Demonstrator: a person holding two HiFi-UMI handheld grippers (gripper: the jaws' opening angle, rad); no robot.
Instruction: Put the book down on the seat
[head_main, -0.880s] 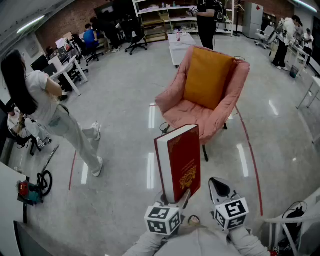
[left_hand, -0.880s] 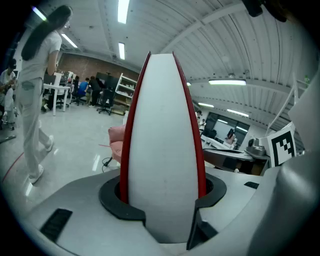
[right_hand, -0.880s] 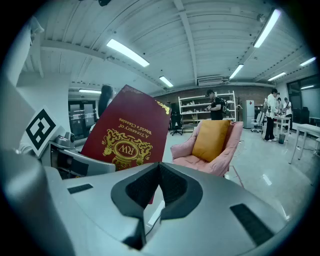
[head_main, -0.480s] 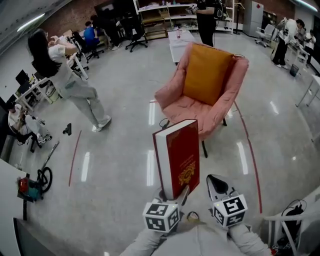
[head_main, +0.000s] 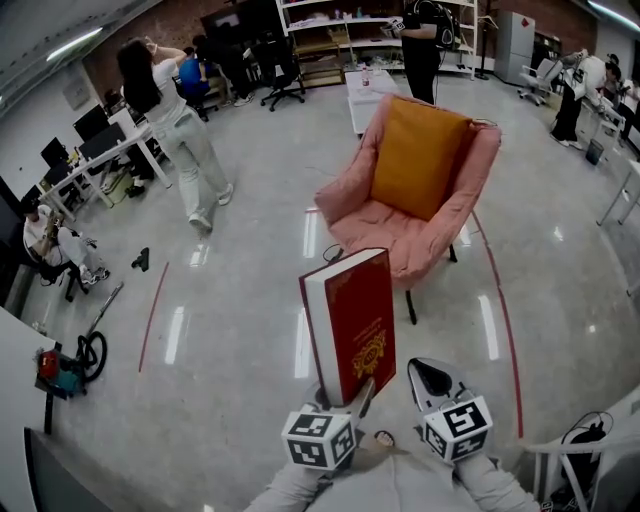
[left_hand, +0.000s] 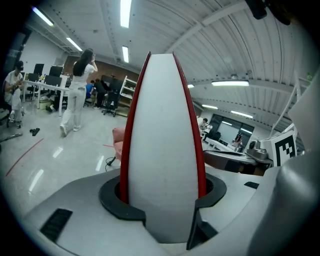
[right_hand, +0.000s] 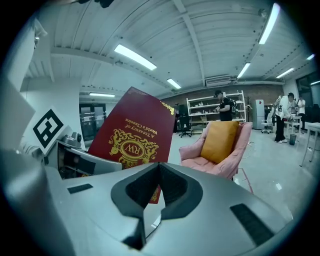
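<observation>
You had the left gripper (head_main: 345, 400) pinching the book (head_main: 355, 320) upright, probably for carrying, short of the chair (head_main: 385, 225); right gripper (head_main: 432, 375) pressed together, empty.

book (head_main: 352, 325) cover: deep red, smooth, low sheen, with gilt stamped ornament
book pages: white paper block, matt
armchair (head_main: 392, 228): pink padded cloth, soft and creased
cushion (head_main: 418, 155): mustard cloth, matt
floor (head_main: 230, 340): pale, polished, glossy, streaked with reflected light
left gripper (head_main: 347, 397), right gripper (head_main: 431, 372): smooth matt grey plastic, black jaw liners
</observation>
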